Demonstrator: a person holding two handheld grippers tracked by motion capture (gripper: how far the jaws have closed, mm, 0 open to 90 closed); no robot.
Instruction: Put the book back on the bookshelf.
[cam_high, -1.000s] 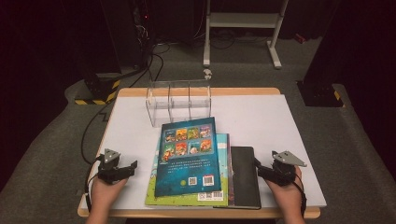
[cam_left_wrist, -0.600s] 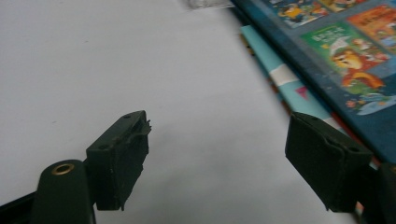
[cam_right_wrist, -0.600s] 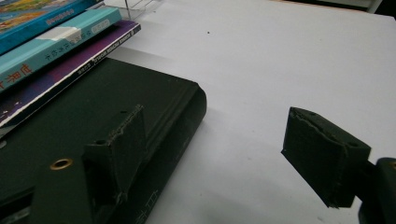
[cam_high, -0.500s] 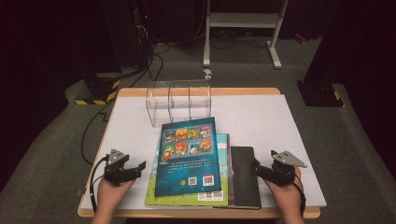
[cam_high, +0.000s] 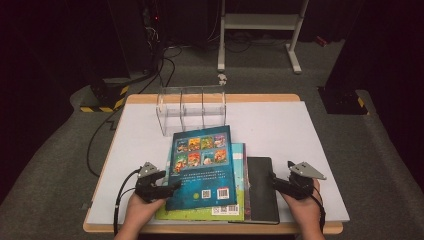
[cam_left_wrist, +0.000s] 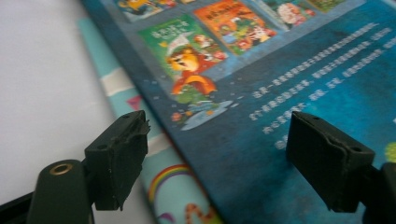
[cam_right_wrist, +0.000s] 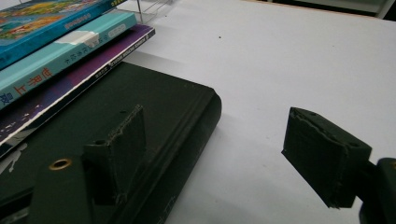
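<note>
Three books sit stacked near the front edge of the desk (cam_high: 310, 130), with a dark blue picture book (cam_high: 202, 167) on top, back cover up. Its long axis runs front to back, tilted a bit so the far end leans right, toward the clear acrylic rack (cam_high: 192, 107) just behind it. The cover has a grid of small colourful thumbnails up top, white text lines in the middle, and barcodes near the bottom. Under it is a teal book (cam_high: 240, 200) with a rainbow drawing, poking out on the left and right, and the right gripper view shows a purple-edged one below that.

The left gripper (cam_high: 170, 187) is at the blue book's left edge, jaws spread wide, one over the teal cover and one over the blue cover, not gripping anything.

The right gripper (cam_high: 280, 184) is also released, jaws apart straddling the right edge of a black notebook (cam_high: 262, 187) lying flat right beside the stack, long axis front to back.

Plenty of bare white desk to the right of the notebook, left of the stack, and either side of the rack.
</note>
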